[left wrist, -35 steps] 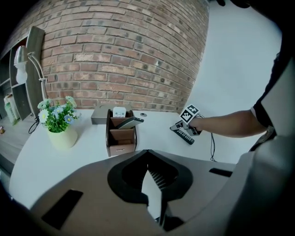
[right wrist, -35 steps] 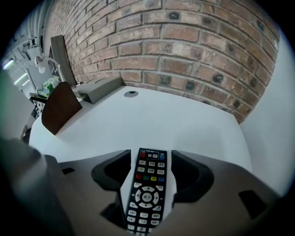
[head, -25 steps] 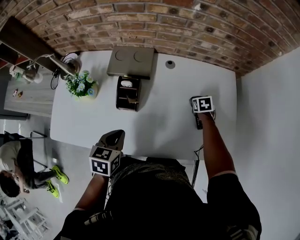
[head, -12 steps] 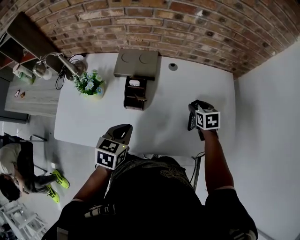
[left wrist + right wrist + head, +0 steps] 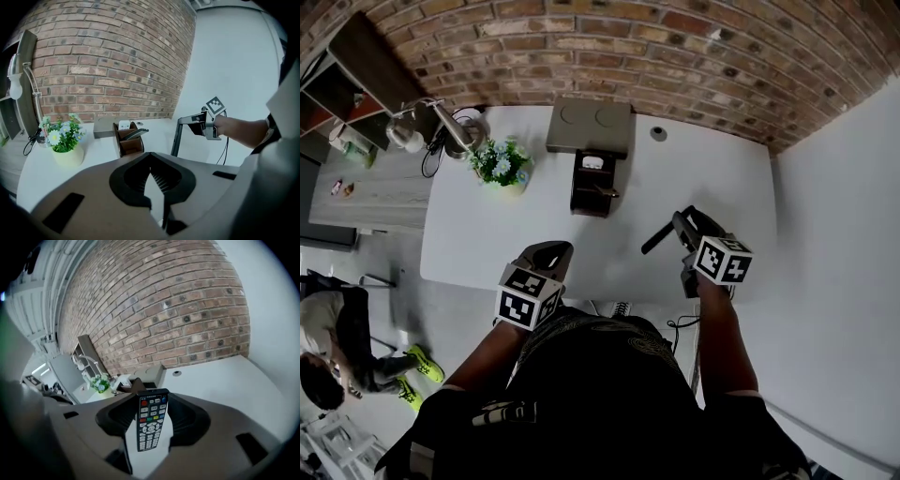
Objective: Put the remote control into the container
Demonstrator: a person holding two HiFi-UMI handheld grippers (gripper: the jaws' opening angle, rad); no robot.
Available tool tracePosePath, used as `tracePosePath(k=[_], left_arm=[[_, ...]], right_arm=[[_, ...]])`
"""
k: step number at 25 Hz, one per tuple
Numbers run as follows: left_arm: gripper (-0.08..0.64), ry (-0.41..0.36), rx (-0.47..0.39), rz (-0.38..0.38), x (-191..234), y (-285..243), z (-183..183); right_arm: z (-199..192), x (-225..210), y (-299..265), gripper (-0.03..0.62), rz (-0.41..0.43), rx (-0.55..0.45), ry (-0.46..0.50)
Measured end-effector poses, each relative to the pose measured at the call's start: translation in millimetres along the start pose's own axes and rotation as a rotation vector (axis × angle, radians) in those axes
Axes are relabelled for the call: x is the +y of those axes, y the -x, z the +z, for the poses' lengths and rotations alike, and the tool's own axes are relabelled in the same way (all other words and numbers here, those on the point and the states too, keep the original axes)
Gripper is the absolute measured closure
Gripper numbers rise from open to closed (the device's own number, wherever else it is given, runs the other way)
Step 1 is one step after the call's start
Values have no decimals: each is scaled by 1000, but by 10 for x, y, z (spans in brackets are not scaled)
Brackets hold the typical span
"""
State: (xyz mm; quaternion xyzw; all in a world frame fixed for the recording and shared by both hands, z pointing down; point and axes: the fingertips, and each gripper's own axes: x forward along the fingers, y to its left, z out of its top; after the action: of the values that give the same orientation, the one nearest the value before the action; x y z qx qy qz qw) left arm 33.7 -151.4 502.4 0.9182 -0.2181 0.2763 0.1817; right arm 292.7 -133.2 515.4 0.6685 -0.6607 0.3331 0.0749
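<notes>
My right gripper (image 5: 679, 228) is shut on the black remote control (image 5: 657, 238), which hangs clear above the white table (image 5: 487, 234) near its front right; its jaws have just been closing on it. In the right gripper view the remote (image 5: 151, 423) stands button-side up between the jaws. The brown wooden container (image 5: 591, 183) sits at the table's back middle with small items inside, well away from the remote. My left gripper (image 5: 551, 251) hovers at the table's front edge, jaws together and empty. From the left gripper view, the remote (image 5: 176, 139) slants down beside the container (image 5: 127, 140).
A potted flower (image 5: 502, 169) stands left of the container. Behind the container lies a flat grey box (image 5: 591, 122). A desk lamp (image 5: 441, 117) is at the back left corner. A brick wall runs behind the table. A person (image 5: 328, 366) crouches on the floor at lower left.
The right gripper has lifted the remote off the table, drawn it toward the front edge and tilted it. The left gripper has risen a little.
</notes>
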Motion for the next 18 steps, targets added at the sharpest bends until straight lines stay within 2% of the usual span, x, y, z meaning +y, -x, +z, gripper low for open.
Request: tracePosePath(k=[10, 15, 18], left_arm=[[555, -28, -2, -7, 376, 359, -149], [555, -41, 1, -20, 496, 535, -176], [555, -54, 7, -17, 607, 661, -220]], right_arm=[[165, 525, -149, 381, 1, -307, -440], [168, 558, -312, 382, -59, -423, -619], [100, 569, -396, 382, -108, -470, -681]])
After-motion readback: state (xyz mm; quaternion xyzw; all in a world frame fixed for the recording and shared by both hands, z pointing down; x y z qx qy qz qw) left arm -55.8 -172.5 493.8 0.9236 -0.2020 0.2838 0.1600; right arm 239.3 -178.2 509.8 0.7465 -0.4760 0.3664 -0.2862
